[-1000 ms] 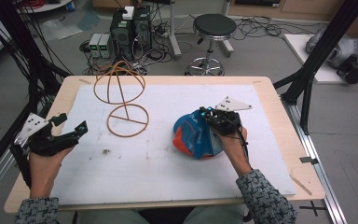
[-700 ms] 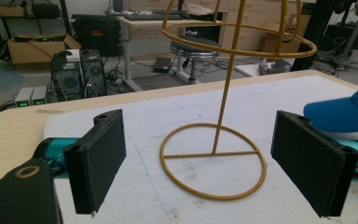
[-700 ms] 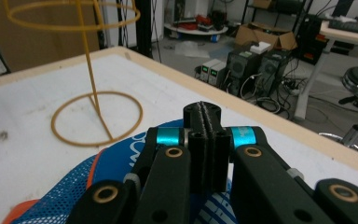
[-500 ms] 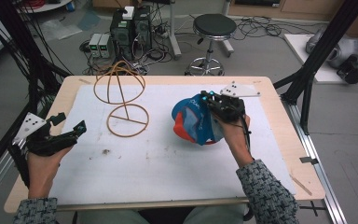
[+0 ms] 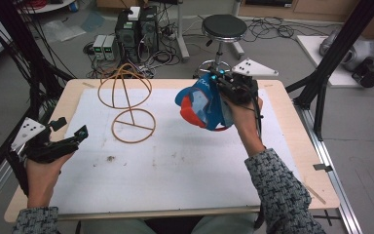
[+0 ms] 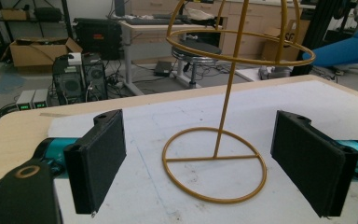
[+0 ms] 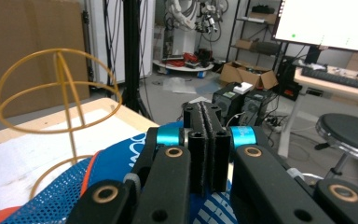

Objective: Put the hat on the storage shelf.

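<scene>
The right gripper (image 5: 219, 84), jaws clamped on a blue cap (image 5: 202, 105), holds it above the table (image 5: 282, 126) near the wire stand (image 5: 129, 105), while the left gripper (image 5: 73, 139) rests open.

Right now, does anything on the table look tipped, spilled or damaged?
Nothing is tipped or broken: the wire stand is upright. Only small dark specks soil the white mat, and the right gripper holds the cap aloft.

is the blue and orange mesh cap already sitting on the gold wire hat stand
No, the blue and orange mesh cap is held in the air by the right gripper, apart from the gold wire hat stand.
</scene>
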The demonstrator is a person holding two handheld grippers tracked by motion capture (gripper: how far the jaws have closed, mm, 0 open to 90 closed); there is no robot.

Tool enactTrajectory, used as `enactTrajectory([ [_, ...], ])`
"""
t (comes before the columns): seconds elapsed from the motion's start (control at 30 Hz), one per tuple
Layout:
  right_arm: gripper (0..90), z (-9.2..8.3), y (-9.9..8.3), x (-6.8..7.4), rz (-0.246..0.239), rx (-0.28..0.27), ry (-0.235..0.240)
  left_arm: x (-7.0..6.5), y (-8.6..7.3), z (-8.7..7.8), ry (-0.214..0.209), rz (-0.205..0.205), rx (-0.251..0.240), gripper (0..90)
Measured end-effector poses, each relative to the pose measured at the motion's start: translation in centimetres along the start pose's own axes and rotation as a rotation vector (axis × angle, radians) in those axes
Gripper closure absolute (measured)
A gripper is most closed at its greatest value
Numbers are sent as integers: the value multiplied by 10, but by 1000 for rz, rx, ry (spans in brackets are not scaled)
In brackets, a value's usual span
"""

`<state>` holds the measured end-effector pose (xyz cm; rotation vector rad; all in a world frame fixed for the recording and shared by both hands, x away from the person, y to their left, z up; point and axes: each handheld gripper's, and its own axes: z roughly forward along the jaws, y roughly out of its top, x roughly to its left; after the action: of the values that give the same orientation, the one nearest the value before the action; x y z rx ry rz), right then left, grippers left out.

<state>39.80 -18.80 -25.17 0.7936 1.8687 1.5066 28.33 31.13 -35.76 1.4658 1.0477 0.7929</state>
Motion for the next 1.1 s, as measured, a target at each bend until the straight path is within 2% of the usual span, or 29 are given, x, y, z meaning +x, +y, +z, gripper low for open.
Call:
enactTrajectory([
  [0.2,894,6,12,-7,8,-37,-10,1,0,-1,1,-2,0,181],
  [0.23,894,10,18,-9,1,-52,-19,1,0,-1,2,-3,-1,182],
  [0.3,894,11,20,-9,6,-54,-19,1,0,-1,2,-5,-1,181],
  [0.53,894,25,47,-8,-6,-86,-24,2,1,-2,2,-4,-3,182],
  [0.73,894,34,60,-8,19,-118,13,3,2,-3,2,-9,-13,181],
  [0.87,895,44,68,-10,55,-151,40,4,3,-5,3,-12,-22,181],
  [1.0,894,52,76,-7,67,-175,54,5,3,-6,2,-14,-24,182],
  [1.1,894,58,81,-3,63,-172,57,5,3,-6,1,-17,-23,181],
])
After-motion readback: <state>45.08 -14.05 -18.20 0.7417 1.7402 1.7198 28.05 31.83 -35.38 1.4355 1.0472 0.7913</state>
